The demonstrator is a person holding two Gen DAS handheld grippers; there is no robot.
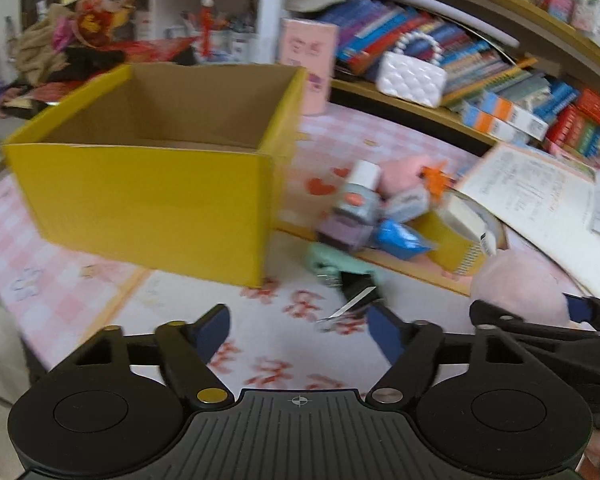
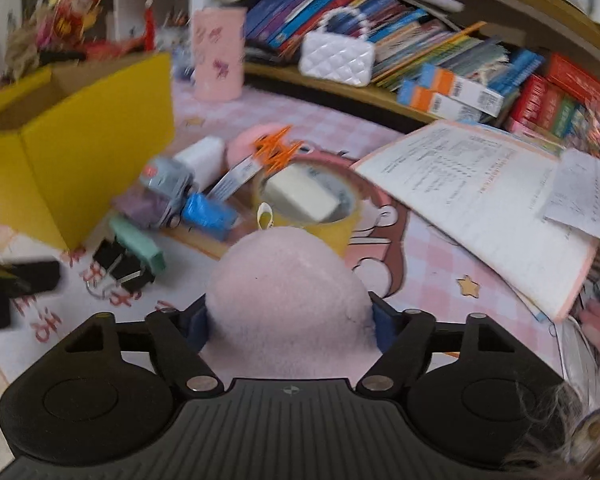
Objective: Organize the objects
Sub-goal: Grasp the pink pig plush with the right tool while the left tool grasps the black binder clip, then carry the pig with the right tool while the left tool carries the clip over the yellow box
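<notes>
My right gripper [image 2: 290, 320] is shut on a pink fluffy ball [image 2: 288, 288], held above the table; the ball also shows in the left wrist view [image 1: 516, 292]. My left gripper [image 1: 300, 332] is open and empty, low over the table in front of an open yellow cardboard box [image 1: 148, 196], which looks empty. The box is at the left in the right wrist view [image 2: 80, 140]. Beside the box lies a pile: a grey bottle [image 1: 356, 196], blue packet [image 1: 400, 238], mint stapler [image 2: 138, 244], black binder clips [image 2: 118, 266] and a yellow tape roll [image 2: 312, 216].
An open book [image 2: 480, 200] lies at the right on the pink checked tablecloth [image 1: 60, 280]. A pink cup [image 2: 218, 56] and white quilted purse [image 2: 336, 58] stand behind. Shelves of books [image 1: 460, 60] fill the back.
</notes>
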